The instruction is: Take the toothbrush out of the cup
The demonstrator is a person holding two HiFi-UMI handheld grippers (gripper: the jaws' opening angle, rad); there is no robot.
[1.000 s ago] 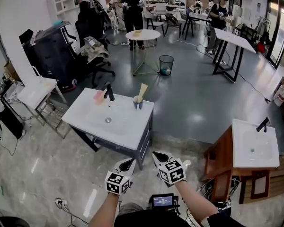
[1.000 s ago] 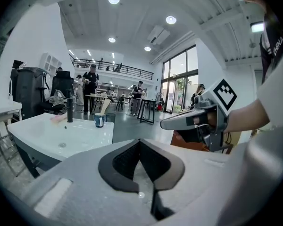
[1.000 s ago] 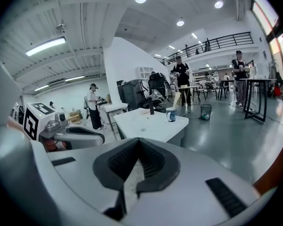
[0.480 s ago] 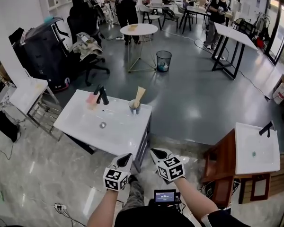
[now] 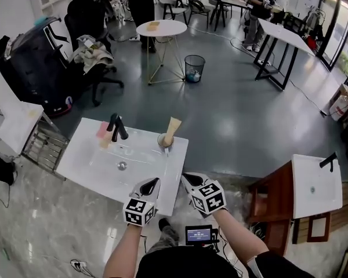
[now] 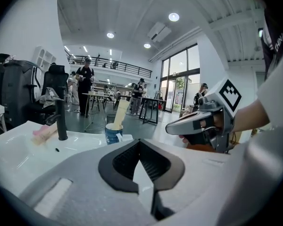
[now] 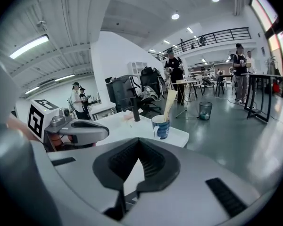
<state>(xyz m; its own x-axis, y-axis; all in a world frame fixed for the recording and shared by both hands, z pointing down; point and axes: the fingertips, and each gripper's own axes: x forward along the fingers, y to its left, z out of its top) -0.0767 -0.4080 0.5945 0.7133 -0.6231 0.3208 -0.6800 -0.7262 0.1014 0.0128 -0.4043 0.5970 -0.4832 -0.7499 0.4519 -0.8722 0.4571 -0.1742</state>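
Observation:
A blue-and-white cup (image 5: 165,142) stands at the far right corner of the white sink top (image 5: 93,161). A cream-coloured toothbrush (image 5: 173,127) stands in it and leans right. My left gripper (image 5: 152,182) is at the sink's near edge, shut and empty. My right gripper (image 5: 185,177) is beside it, just off the sink's near right corner, also shut and empty. Both are well short of the cup. The left gripper view shows the cup (image 6: 114,133) and toothbrush (image 6: 120,112) ahead. In the right gripper view the cup (image 7: 161,127) and toothbrush (image 7: 169,102) are also ahead.
A black faucet (image 5: 117,126) and a pink item (image 5: 102,131) stand at the sink's back. A second sink on a wooden stand (image 5: 313,184) is at the right. A round table (image 5: 161,29), a bin (image 5: 191,67), chairs and people are farther back.
I have come closer to the sink. Both grippers have moved forward from the floor area to its near edge, still shut. The cup and toothbrush have not moved.

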